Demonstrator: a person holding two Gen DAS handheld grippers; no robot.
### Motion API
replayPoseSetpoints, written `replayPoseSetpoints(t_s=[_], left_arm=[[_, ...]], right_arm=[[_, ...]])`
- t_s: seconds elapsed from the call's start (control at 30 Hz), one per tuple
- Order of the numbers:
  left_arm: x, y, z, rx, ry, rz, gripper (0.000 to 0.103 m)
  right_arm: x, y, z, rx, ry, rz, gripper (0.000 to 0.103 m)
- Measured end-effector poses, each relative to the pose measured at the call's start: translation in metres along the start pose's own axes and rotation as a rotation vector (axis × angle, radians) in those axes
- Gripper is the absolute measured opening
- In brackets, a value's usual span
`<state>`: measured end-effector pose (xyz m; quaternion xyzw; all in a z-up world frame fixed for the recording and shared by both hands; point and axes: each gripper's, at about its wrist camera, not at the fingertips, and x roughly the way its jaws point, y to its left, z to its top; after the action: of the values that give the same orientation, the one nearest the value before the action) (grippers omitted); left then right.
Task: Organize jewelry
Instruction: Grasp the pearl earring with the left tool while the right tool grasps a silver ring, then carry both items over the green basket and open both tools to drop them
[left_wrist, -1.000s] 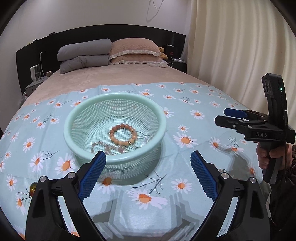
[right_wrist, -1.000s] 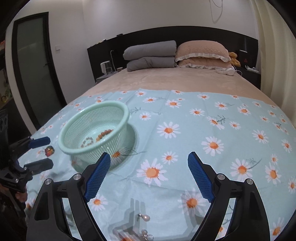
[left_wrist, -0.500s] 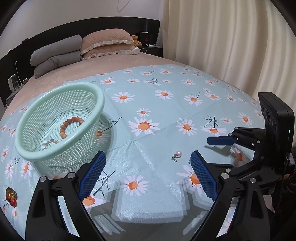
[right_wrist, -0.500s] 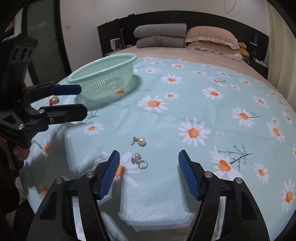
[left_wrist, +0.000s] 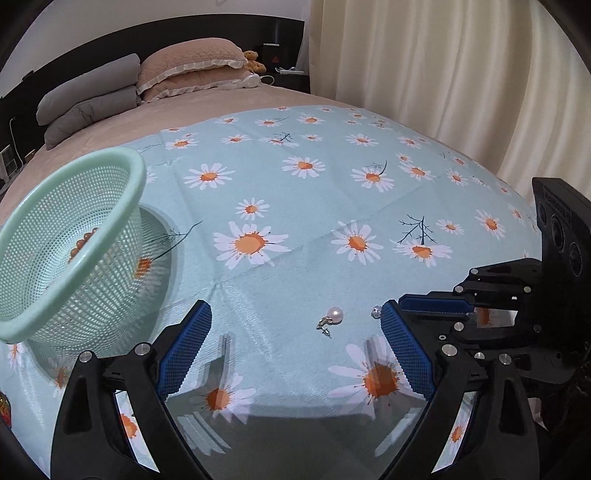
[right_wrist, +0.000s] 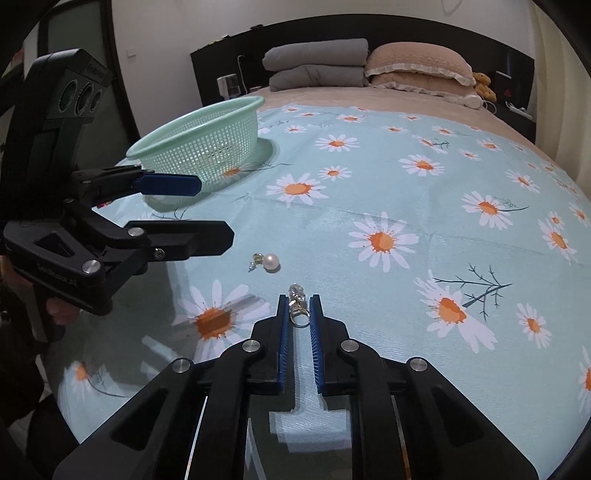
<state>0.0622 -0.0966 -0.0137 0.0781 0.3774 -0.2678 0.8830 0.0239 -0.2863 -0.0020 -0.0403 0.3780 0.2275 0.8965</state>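
Green basket (right_wrist: 207, 147) well apart; pearl earring (right_wrist: 269, 262) beside right gripper (right_wrist: 299, 306).

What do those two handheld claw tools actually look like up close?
Both are matte black plastic. The left gripper and the right gripper each have two angular fingers lined with ribbed blue pads and dotted with silver bolts, plus a boxy black top block with three round lenses.

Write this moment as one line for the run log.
right tongs: closing around small silver crystal earring | left tongs: open near white pearl earring | green plastic mesh basket: holds brown beads
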Motion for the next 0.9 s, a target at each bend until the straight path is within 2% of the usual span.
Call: replayPoseSetpoints(t_s=[0.1, 0.17, 0.2, 0.27, 0.3, 0.33, 0.4, 0.63, 0.8, 0.9], left_arm=[[0.016, -0.011, -0.001, 0.028, 0.047, -0.021, 0.089], [0.028, -0.019, -0.002, 0.050, 0.096, -0.037, 0.081], [0.035, -0.022, -0.003, 0.063, 0.117, -0.034, 0.072], [0.040, -0.023, -0.004, 0.065, 0.109, -0.046, 0.064], [0.040, -0.021, -0.004, 0.052, 0.104, -0.081, 0.041], [0.042, -0.019, -0.002, 0.035, 0.110, -0.095, 0.024], [0.045, -0.016, -0.001, 0.021, 0.121, -0.089, 0.012], [0.033, -0.018, -0.004, 0.035, 0.086, -0.048, 0.011], [0.007, -0.014, 0.003, 0.044, 0.045, -0.038, 0.011], [-0.011, -0.008, 0.011, 0.058, 0.020, -0.005, 0.011]], right_arm=[[-0.014, -0.012, 0.000, 0.016, -0.021, -0.026, 0.010], [-0.022, -0.019, 0.000, 0.020, -0.035, -0.047, 0.010], [-0.026, -0.022, 0.000, 0.019, -0.040, -0.058, 0.010], [-0.033, -0.027, 0.001, 0.023, -0.050, -0.073, 0.010], [-0.034, -0.029, 0.001, 0.029, -0.053, -0.078, 0.010], [-0.036, -0.032, 0.001, 0.033, -0.056, -0.081, 0.010], [-0.040, -0.035, 0.000, 0.040, -0.066, -0.088, 0.010], [-0.043, -0.037, 0.006, 0.048, -0.089, -0.084, 0.011], [-0.042, -0.028, 0.018, 0.020, -0.106, -0.075, 0.011], [-0.043, -0.021, 0.029, -0.002, -0.118, -0.066, 0.011]])
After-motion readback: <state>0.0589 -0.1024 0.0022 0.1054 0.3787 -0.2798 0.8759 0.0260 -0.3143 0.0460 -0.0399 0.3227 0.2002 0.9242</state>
